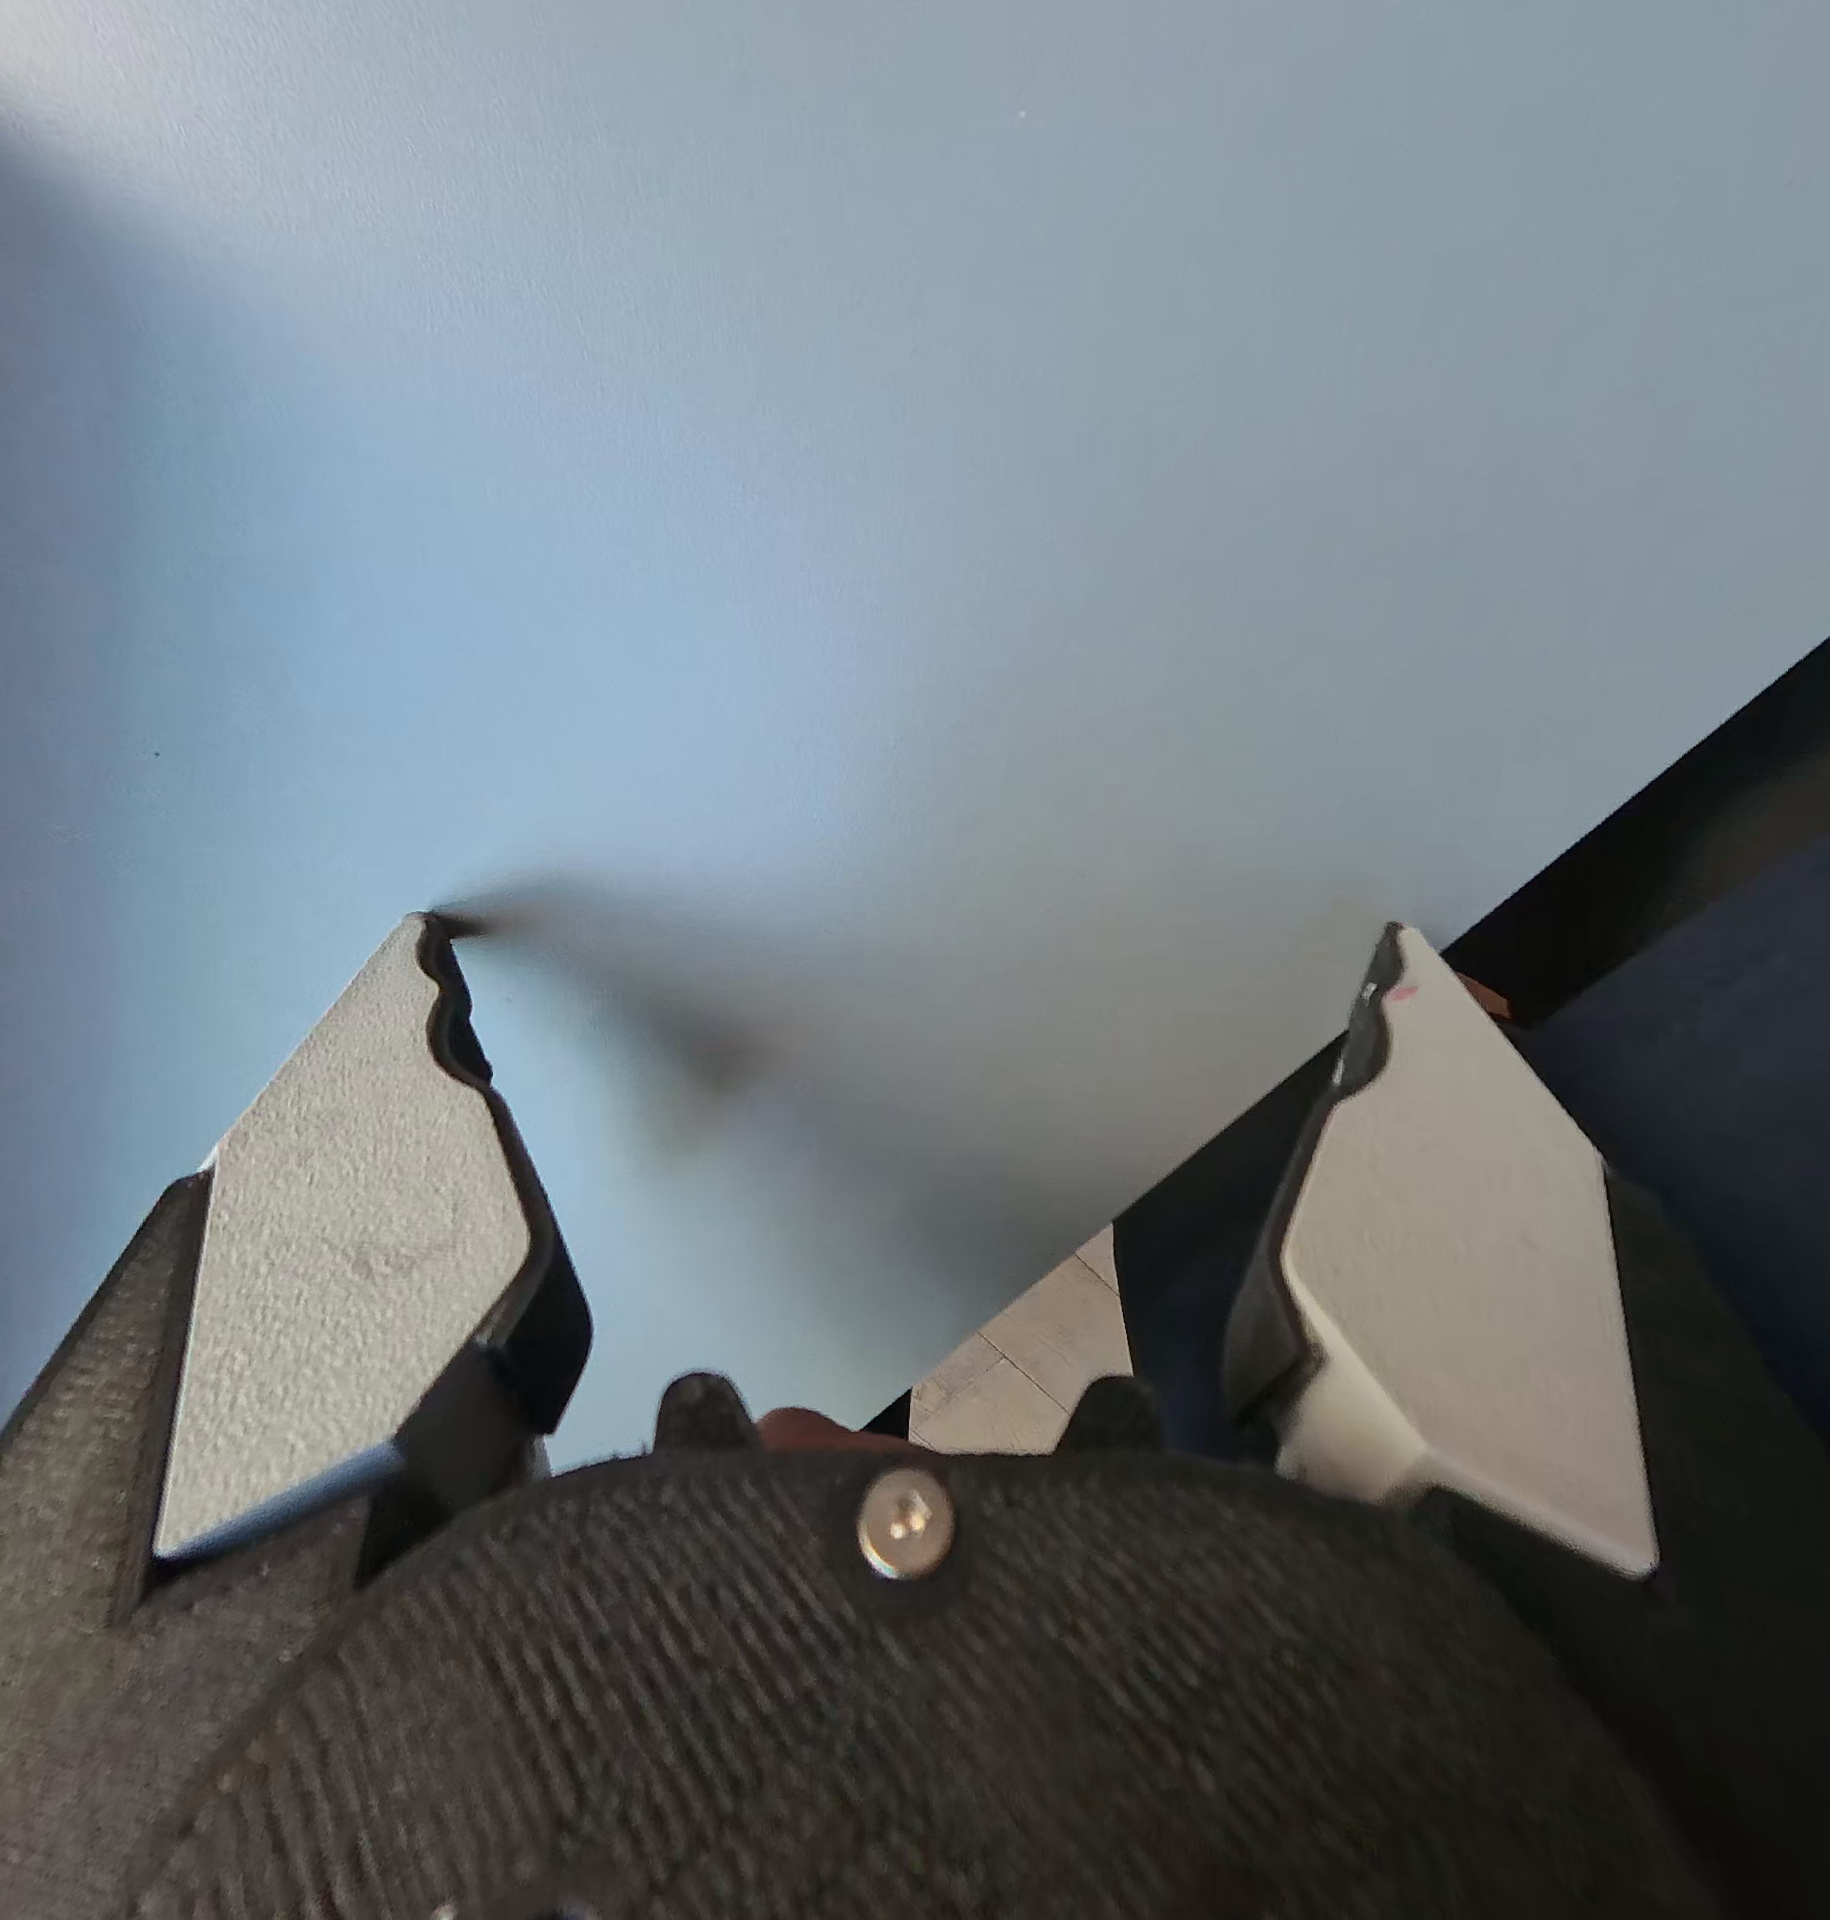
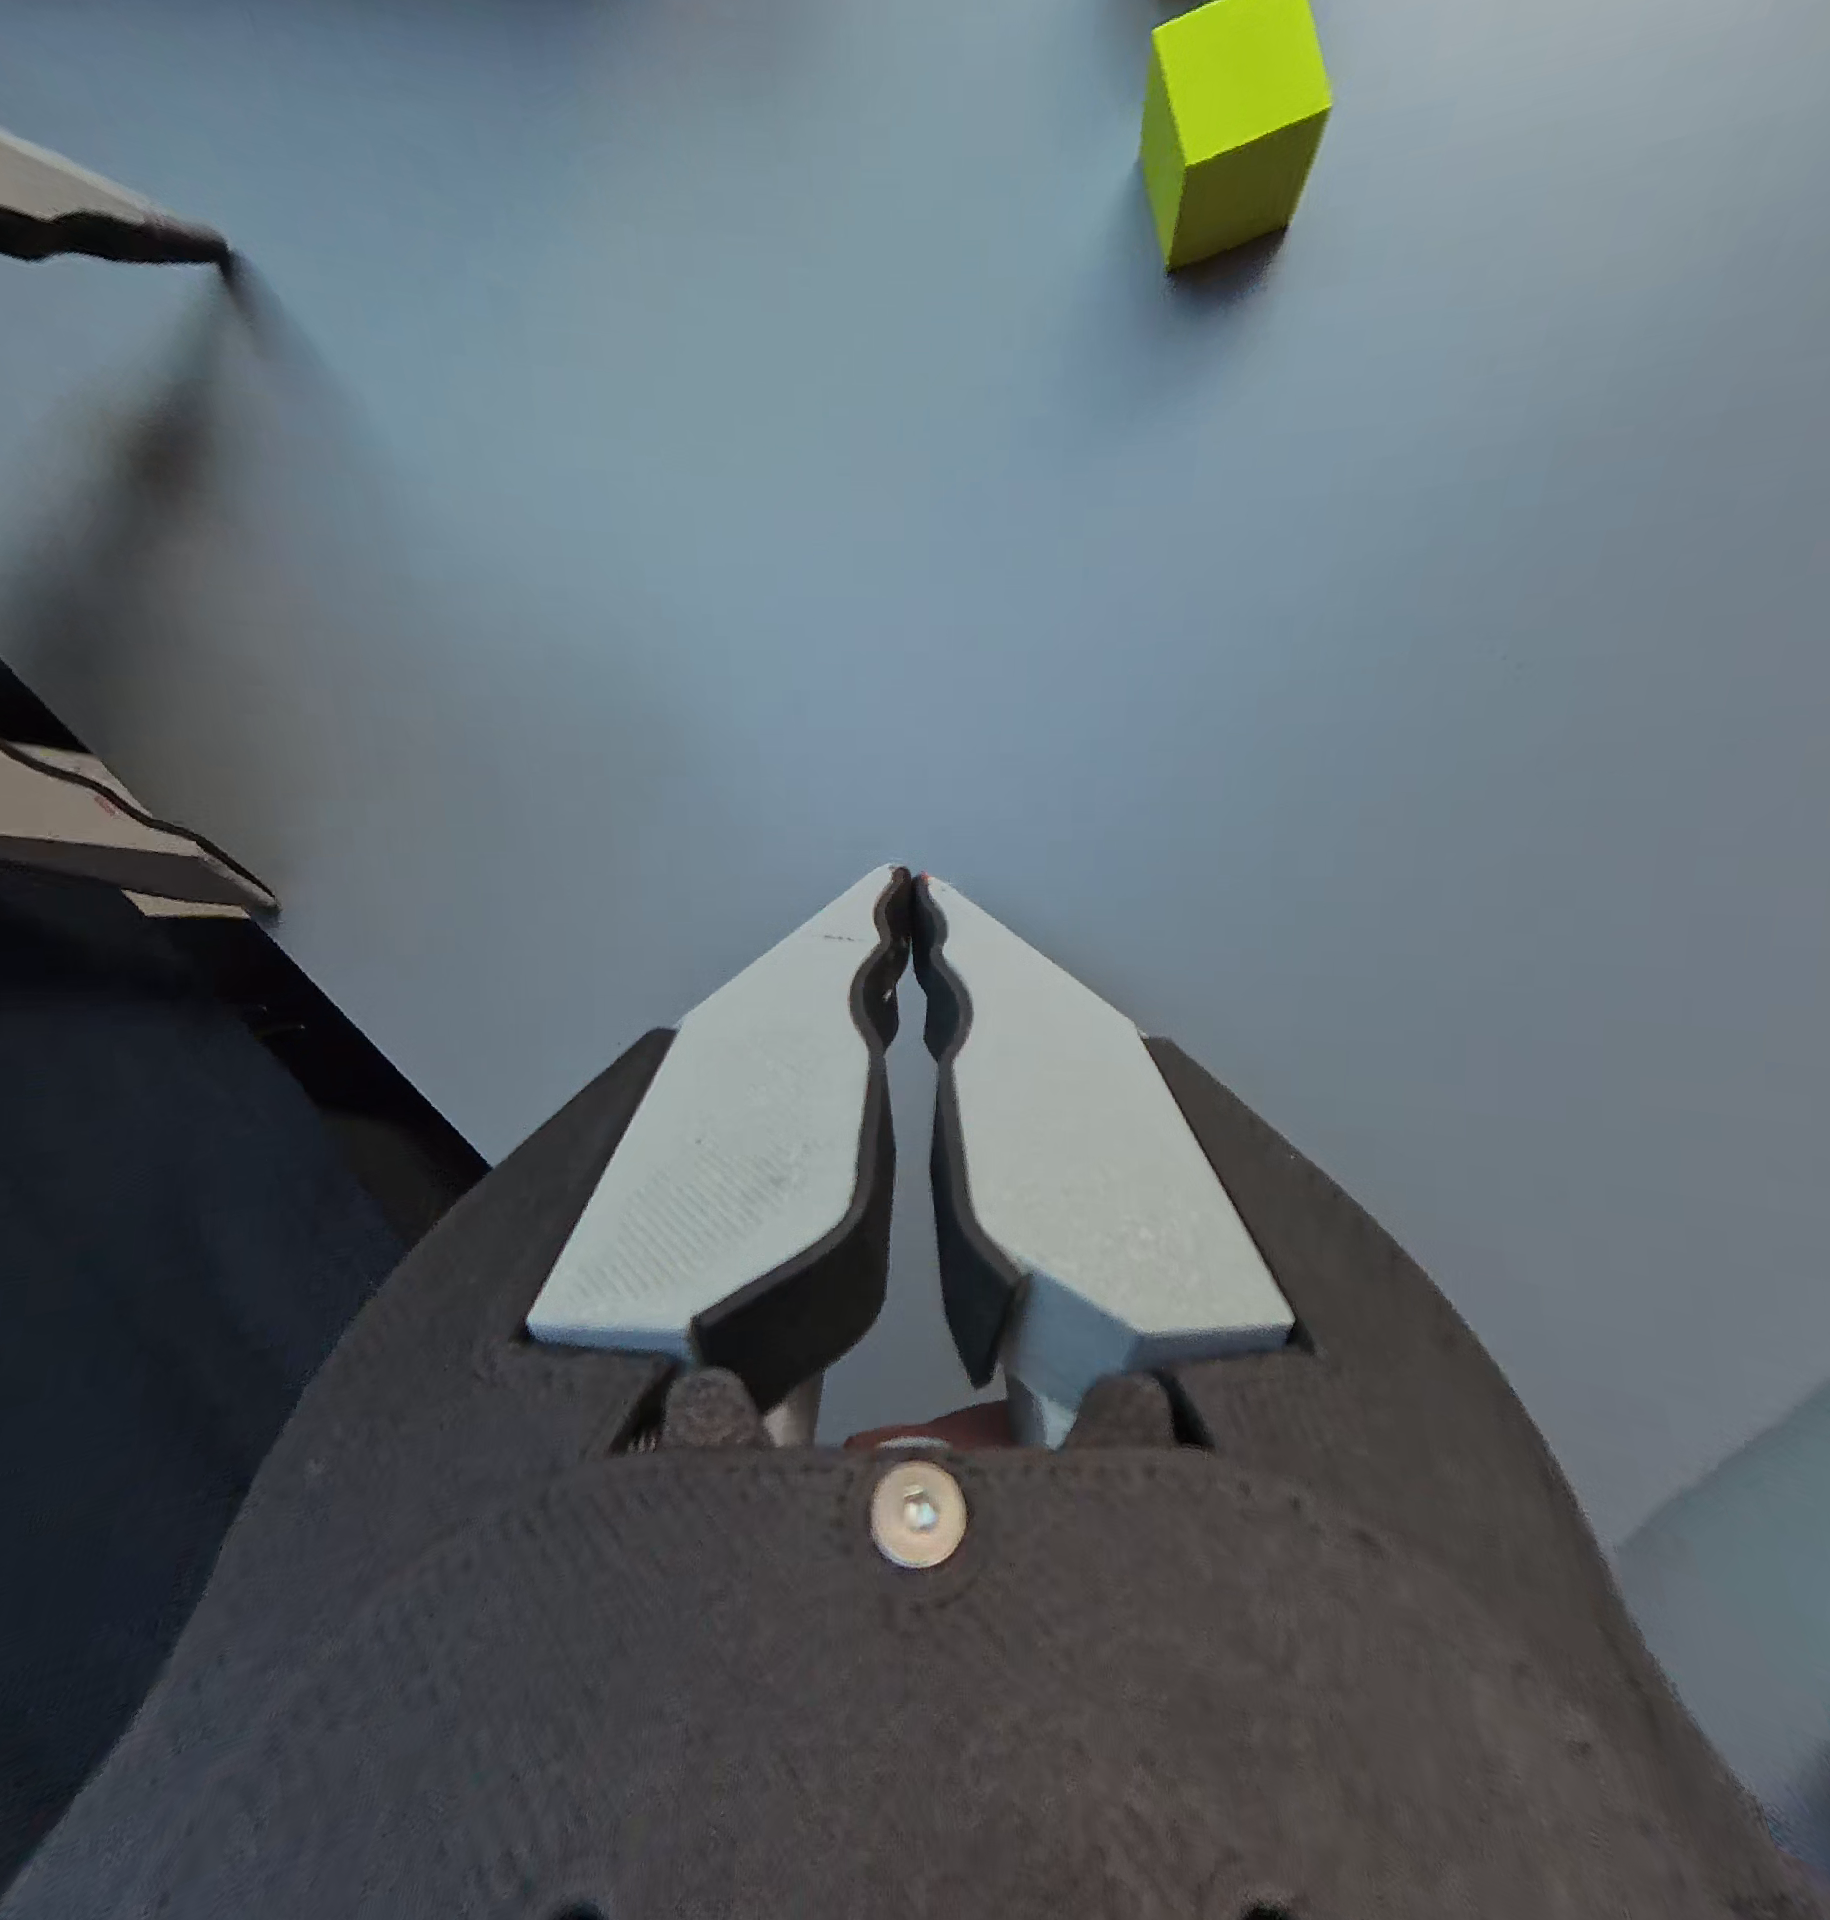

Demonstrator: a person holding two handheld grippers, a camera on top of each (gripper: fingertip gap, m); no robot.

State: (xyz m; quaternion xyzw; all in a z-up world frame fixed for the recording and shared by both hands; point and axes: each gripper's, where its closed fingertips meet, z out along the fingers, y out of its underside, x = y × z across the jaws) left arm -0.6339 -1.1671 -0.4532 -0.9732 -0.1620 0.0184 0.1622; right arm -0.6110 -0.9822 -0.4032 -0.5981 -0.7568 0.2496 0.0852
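My left gripper (image 1: 911, 925) is wide open with nothing between its fingers, its tips resting close to the blue-grey table top (image 1: 890, 416). It also shows at the left edge of the right wrist view (image 2: 111, 561), open. My right gripper (image 2: 909, 878) is shut, its black pads meeting at the tips with nothing between them, low over the table. A lime-green block (image 2: 1238, 130) stands on the table far ahead and to the right of my right gripper.
The table's dark front edge (image 1: 1659, 810) runs diagonally at the right of the left wrist view, with dark floor beyond. The same edge (image 2: 371, 1091) shows at the lower left of the right wrist view. The left gripper's tips are roughly 20 cm from the right gripper's. My left tips are about 25 cm from the lime-green block (image 2: 1238, 130), my right tips only 15 cm.
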